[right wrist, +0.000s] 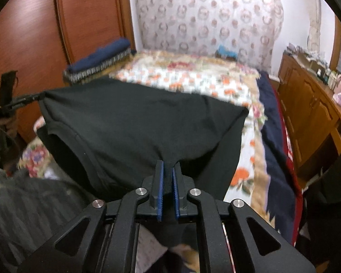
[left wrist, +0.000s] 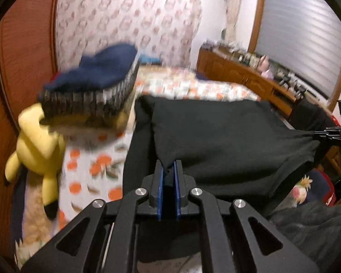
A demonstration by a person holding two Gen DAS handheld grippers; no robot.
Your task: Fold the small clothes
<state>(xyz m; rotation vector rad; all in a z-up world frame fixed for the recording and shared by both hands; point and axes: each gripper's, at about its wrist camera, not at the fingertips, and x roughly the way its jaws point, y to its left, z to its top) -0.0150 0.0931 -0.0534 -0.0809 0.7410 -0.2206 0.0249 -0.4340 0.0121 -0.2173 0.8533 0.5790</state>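
Black garment (left wrist: pixel 227 141); blue pads on black left gripper (left wrist: pixel 169 168). Bedsheet (left wrist: pixel 95 166) at eight o'clock: white, orange fruit print, apparently. Yellow plush toy (left wrist: pixel 39 150). Navy folded cloth (left wrist: pixel 102 68).

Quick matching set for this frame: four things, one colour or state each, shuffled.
Things:
1. black garment
2. plush toy
3. folded cloth on the basket
4. bedsheet

States:
A. orange fruit print
B. navy blue
C. stretched between left gripper and right gripper
D. yellow

Pairs: 1-C, 2-D, 3-B, 4-A
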